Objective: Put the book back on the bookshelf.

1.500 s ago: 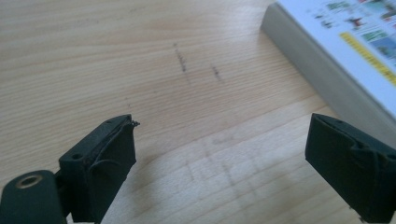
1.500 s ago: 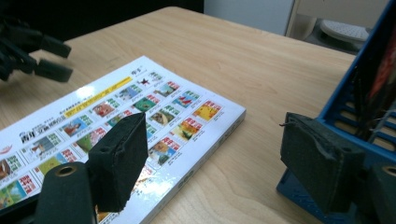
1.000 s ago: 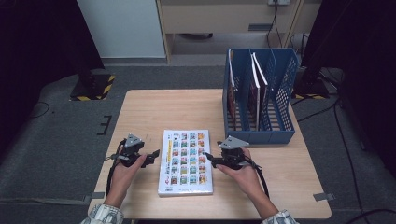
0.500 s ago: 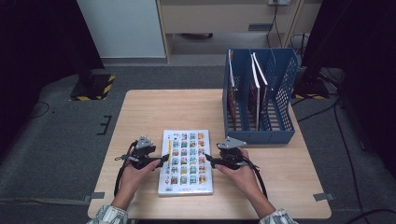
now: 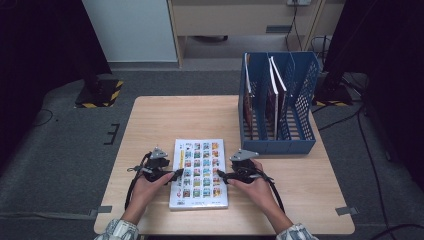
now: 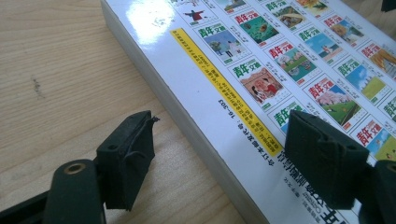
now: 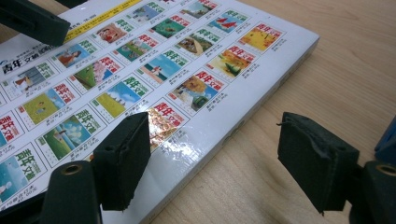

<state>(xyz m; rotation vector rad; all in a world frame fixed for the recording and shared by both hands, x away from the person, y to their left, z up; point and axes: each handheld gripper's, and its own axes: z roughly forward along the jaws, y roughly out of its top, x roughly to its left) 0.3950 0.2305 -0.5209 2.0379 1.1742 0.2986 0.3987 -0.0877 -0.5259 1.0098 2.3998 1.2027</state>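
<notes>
A thick white book (image 5: 197, 172) with rows of small colour pictures on its cover lies flat near the front of the wooden table (image 5: 180, 115). My left gripper (image 5: 176, 175) is open at the book's left edge. In the left gripper view the gripper (image 6: 224, 140) straddles that edge of the book (image 6: 261, 56), with one jaw over the wood and the other over the cover. My right gripper (image 5: 222, 176) is open at the right edge. Its jaws (image 7: 217, 140) have just been opening, and the edge of the book (image 7: 140, 70) lies between them unpressed.
A blue mesh file rack (image 5: 305, 90) stands at the table's back right, just beyond the right hand, with a few books (image 5: 272, 90) upright in its slots. Bare wood lies left of and behind the flat book. The table's front edge runs close under both forearms.
My left gripper has moved right, up to the book's left edge. The right hand has stayed at the right edge, and the book has not shifted.
</notes>
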